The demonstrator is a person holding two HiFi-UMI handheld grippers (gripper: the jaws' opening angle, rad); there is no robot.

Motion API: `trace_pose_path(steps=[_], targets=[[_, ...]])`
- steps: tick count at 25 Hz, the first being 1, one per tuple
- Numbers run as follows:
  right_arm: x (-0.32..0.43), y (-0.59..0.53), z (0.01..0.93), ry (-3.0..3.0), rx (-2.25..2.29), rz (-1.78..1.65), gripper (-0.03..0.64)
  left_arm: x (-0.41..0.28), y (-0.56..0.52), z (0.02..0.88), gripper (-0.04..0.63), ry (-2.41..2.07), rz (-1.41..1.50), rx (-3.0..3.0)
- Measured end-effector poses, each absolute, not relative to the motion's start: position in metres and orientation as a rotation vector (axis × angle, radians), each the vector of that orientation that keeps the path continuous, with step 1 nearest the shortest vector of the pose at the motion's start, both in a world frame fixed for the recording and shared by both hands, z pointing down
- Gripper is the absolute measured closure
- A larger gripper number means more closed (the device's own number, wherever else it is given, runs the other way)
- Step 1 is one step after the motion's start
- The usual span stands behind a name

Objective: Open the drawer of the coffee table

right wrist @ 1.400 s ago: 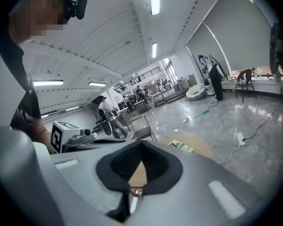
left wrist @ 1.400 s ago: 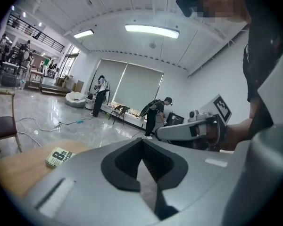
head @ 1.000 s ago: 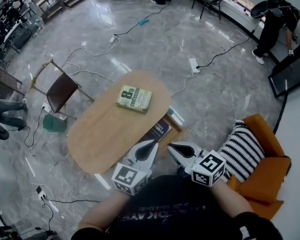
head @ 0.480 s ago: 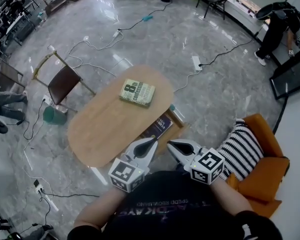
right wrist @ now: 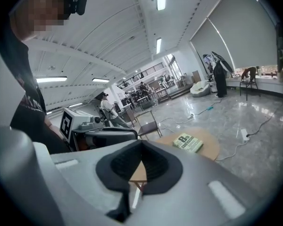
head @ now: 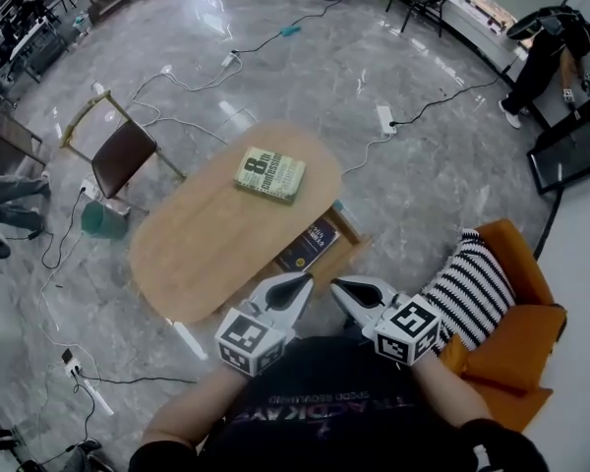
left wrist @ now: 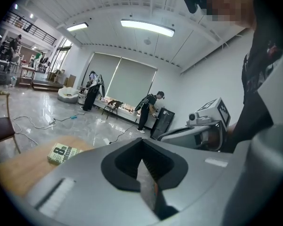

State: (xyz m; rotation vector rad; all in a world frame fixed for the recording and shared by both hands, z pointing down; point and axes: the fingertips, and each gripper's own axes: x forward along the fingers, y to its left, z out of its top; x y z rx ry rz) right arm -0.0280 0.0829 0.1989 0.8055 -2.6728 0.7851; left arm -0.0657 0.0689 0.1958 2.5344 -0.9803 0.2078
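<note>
The drawer stands pulled out from the long side of the oval wooden table, on the side facing the orange armchair. In the drawer lies one dark-covered book, flat with its cover up; what else it may hold is hidden under the tabletop. On top of the table a green book lies flat, towards the far end.

The left tool and the right tool hang side by side close to the person's body, apart from the table and drawer. Each has its jaws pressed together with nothing between them. A striped cushion leans on the armchair.
</note>
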Motion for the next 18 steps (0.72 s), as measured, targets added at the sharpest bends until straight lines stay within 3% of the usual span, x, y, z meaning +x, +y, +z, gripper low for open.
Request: trace_pose_path(steps=[18], targets=[[-0.0318, 0.0907, 0.2013, -2.666, 0.793, 0.763, 0.615, -0.0612, 0.0758, 0.1958, 0.594, -0.960, 0.219, 2.568]])
